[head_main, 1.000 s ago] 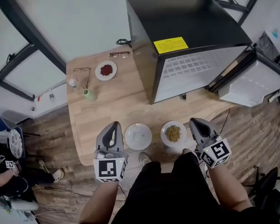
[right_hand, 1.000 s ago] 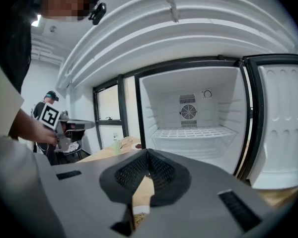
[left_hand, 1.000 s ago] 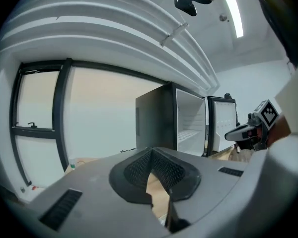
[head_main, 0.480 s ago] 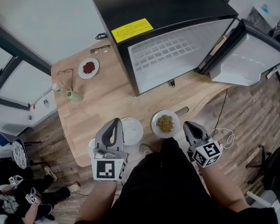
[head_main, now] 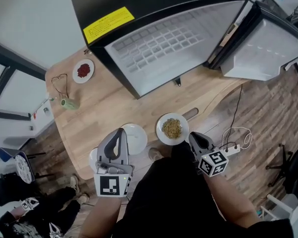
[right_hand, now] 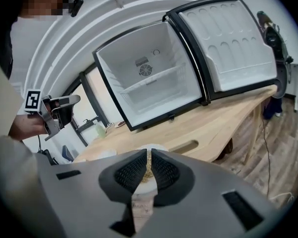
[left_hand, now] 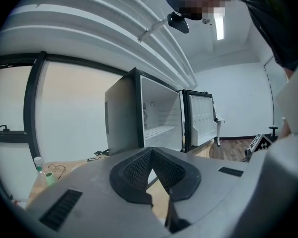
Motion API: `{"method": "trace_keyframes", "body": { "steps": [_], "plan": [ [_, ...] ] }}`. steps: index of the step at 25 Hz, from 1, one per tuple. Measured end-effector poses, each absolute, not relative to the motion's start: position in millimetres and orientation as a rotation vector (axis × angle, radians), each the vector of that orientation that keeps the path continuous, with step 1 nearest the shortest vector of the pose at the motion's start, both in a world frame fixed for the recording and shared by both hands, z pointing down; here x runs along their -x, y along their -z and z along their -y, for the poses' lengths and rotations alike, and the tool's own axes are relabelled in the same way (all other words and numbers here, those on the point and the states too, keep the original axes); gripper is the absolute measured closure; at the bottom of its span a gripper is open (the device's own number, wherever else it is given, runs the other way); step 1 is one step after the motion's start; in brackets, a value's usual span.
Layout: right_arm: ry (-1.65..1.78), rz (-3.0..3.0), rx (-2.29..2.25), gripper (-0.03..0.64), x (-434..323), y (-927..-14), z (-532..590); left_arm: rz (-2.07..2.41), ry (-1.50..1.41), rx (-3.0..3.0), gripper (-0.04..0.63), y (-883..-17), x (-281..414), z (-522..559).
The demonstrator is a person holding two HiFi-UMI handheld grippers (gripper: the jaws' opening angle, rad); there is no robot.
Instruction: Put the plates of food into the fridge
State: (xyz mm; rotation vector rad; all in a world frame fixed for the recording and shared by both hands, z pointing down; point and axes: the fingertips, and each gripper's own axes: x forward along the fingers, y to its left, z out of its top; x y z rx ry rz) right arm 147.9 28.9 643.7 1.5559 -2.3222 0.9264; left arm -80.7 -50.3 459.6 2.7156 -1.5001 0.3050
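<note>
Since a second ago the right gripper [head_main: 193, 137] has drawn back past the table's [head_main: 109, 108] near edge. It and the left gripper [head_main: 119, 133] are both closed and empty. Three plates show: the grain plate [head_main: 172, 128] and pale plate [head_main: 135, 138] at the near edge, the red-food plate [head_main: 83, 70] at the far left corner. A white rim [head_main: 93, 157] is half hidden under the left gripper. One open fridge [head_main: 159, 38] is cut off at the top.

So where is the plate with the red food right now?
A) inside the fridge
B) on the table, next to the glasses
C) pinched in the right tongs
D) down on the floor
B: the plate with red food sits on the wooden table beside the glasses, and the open fridge has nothing inside.
</note>
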Motion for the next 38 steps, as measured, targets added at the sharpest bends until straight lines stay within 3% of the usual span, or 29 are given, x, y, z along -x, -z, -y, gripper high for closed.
{"method": "trace_keyframes", "body": {
  "steps": [3, 5, 7, 17, 23, 32, 38],
  "plan": [
    [-0.975, 2.292, -1.546, 0.58, -143, -662, -33, 1.52, -0.316, -2.707, 0.592, -459, 88, 53],
    [-1.031, 2.256, -1.557, 0.487, -144, -674, -34, 1.526, -0.324, -2.695, 0.592, -462, 91, 53],
    [-1.131, 2.191, -1.607, 0.466, -149, -687, -35, 1.521, -0.337, -2.696, 0.592, -465, 91, 52],
    [-1.688, 2.008, -1.746, 0.466, -146, -736, -35, 1.553, -0.381, -2.708, 0.592, -456, 113, 50],
    [-1.657, 1.998, -1.781, 0.521, -141, -735, -31, 1.564, -0.38, -2.696, 0.592, -456, 126, 48],
    [-1.902, 2.05, -1.811, 0.575, -145, -705, -19, 1.569, -0.33, -2.66, 0.592, -460, 128, 54],
    [-1.929, 2.12, -1.81, 0.584, -147, -676, 3, 1.576, -0.297, -2.676, 0.592, -451, 120, 63]
  ]
}}
